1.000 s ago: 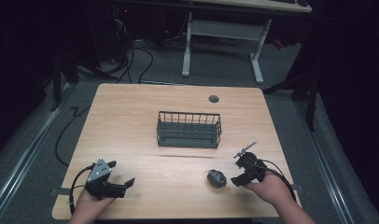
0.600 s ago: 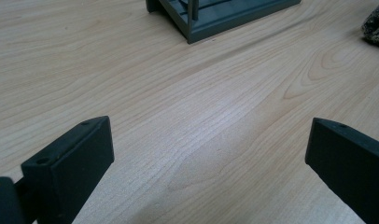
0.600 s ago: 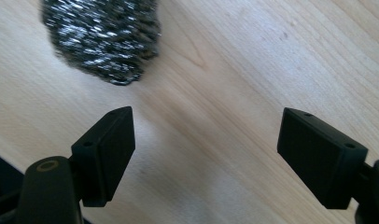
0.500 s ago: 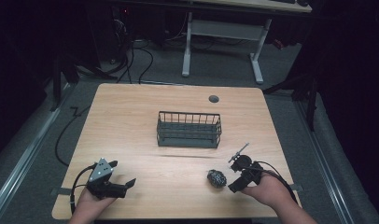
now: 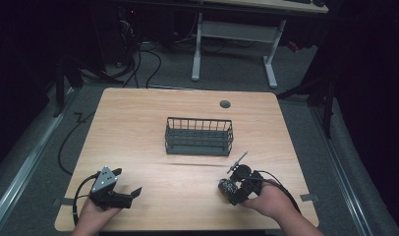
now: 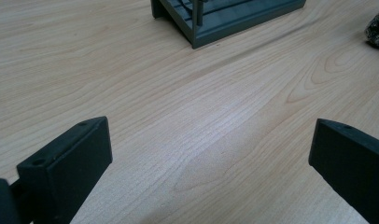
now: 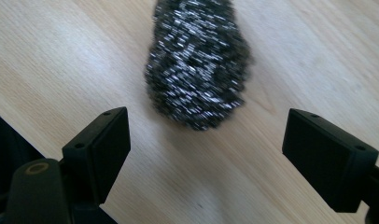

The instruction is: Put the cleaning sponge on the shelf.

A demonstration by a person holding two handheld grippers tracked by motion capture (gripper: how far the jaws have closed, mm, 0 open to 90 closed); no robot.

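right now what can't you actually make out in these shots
- Steel scouring ball: blurred in the right gripper view, its far end cut off by the top edge.
- The same ball in the high view: partly hidden by the right claw.
- Wire basket: cut off by the top edge in the left gripper view, inside unseen.
- Small round thing near the table's far edge: too small to identify.
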